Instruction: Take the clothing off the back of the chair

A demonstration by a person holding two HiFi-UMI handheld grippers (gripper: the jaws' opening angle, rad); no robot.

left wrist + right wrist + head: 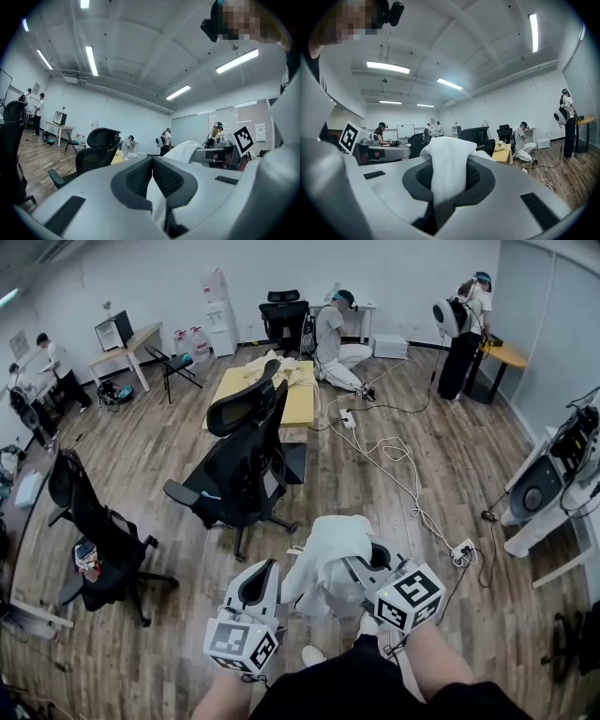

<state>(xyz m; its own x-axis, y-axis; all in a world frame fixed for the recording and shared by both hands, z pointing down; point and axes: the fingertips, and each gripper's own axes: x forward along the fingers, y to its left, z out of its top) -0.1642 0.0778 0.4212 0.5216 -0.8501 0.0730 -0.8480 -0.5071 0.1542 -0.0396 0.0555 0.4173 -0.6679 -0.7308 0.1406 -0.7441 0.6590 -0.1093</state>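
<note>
The clothing [323, 557], a white crumpled garment, is seen bunched in a loose hanging bundle low in the head view. One fold is pinched between the jaws of the right gripper [448, 192] and stands up above them. The chair [246, 460], a black office chair with headrest and armrests, is seen upright, well apart from the clothing.
</note>
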